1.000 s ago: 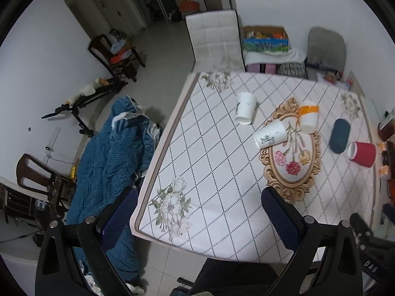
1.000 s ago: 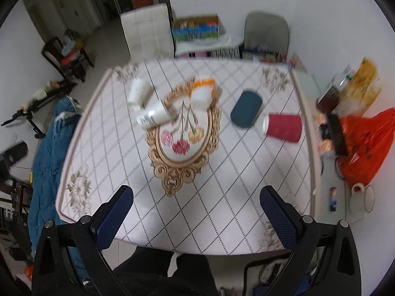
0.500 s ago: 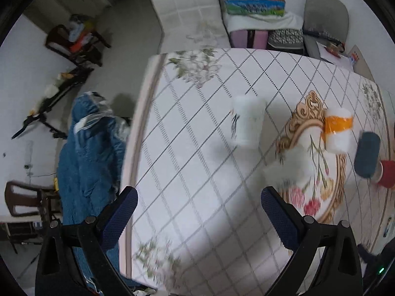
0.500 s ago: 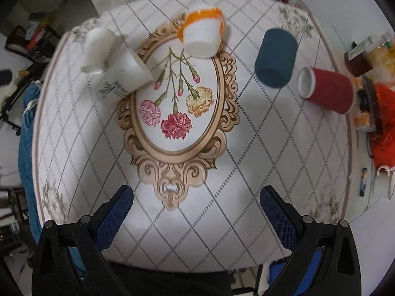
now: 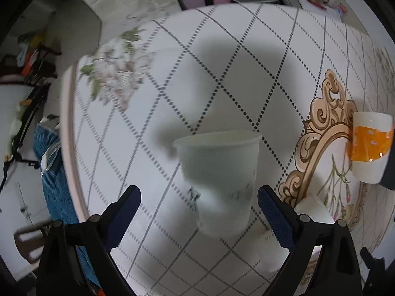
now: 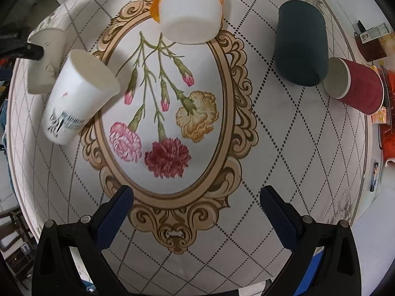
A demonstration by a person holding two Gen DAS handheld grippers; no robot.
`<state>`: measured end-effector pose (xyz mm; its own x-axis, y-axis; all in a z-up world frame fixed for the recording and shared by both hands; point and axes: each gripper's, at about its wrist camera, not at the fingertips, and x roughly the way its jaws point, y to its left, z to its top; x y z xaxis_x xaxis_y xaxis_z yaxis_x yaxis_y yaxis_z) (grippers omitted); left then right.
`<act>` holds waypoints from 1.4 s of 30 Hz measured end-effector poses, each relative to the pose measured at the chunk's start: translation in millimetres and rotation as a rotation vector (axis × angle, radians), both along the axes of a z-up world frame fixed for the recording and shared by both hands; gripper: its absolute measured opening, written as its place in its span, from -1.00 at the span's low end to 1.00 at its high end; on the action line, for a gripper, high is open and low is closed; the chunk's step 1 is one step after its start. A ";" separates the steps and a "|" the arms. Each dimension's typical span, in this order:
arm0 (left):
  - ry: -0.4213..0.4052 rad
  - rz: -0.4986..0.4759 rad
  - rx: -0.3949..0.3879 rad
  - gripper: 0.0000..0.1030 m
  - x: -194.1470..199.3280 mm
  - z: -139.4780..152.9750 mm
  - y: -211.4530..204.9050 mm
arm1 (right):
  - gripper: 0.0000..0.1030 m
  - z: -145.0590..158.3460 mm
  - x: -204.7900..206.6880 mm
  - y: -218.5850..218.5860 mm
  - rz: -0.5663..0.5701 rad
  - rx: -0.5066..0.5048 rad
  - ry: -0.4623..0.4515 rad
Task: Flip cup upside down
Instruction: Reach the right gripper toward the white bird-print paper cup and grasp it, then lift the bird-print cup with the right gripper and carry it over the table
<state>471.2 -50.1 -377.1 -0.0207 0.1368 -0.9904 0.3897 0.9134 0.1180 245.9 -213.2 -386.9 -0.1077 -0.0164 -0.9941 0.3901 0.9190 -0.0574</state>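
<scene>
I've dropped the left gripper in close since a second ago; its fingers now spread either side of the white paper cup lying at twelve o'clock, untouched. Right gripper hangs spread, empty.

A plain white paper cup sits on the quilted white surface, its wide rim toward the far side and its narrower base nearest the left wrist camera. It looks blurred there, with faint dark print low on its side. It lies on the diamond-stitched part, just left of the ornate gold frame pattern. From the right wrist view the same cup shows at the far left edge, partly hidden behind a dark bar, close beside another white cup. Whether it stands or lies on its side cannot be told.
</scene>
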 end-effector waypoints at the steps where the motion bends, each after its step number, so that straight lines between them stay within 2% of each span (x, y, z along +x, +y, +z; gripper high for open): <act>1: 0.005 -0.008 0.002 0.88 1.7 -4.3 -1.4 | 1.00 -0.7 1.8 -0.6 -0.003 -0.003 0.003; 3: 0.015 -0.023 0.003 0.70 4.6 -11.8 -3.8 | 1.00 -1.5 5.0 -2.7 -0.010 -0.007 0.011; 4: 0.022 -0.029 0.004 0.51 6.0 -15.6 -5.1 | 1.00 -1.8 6.1 -3.5 -0.014 -0.009 0.014; 6: 0.034 -0.033 0.008 0.47 8.8 -22.0 -4.5 | 1.00 -1.7 8.7 -4.3 -0.020 -0.013 0.018; 9: 0.033 -0.044 0.017 0.25 10.0 -29.2 -4.0 | 1.00 -0.4 12.8 -4.6 -0.020 -0.019 0.023; 20: -0.020 -0.051 0.011 0.18 14.5 -35.1 6.8 | 1.00 2.2 26.6 -7.5 -0.017 -0.035 0.029; 29: -0.050 -0.010 -0.028 0.17 -4.3 8.4 25.1 | 1.00 5.3 24.8 -11.7 -0.020 -0.020 0.017; 34: -0.051 0.023 -0.048 0.17 -32.8 34.5 38.9 | 1.00 12.9 13.5 -13.7 -0.008 0.003 -0.001; 38: -0.042 0.063 -0.070 0.17 -72.9 57.4 43.7 | 1.00 23.5 -1.5 -12.9 0.017 0.017 -0.020; 42: -0.016 0.096 -0.094 0.17 -112.4 70.2 30.9 | 1.00 33.1 -24.2 -13.8 0.063 0.043 -0.027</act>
<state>358.8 -19.1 -306.8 -0.0133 0.0419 -0.9990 0.2985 0.9537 0.0360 221.7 -227.1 -353.8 -0.0807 0.0205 -0.9965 0.3319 0.9433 -0.0074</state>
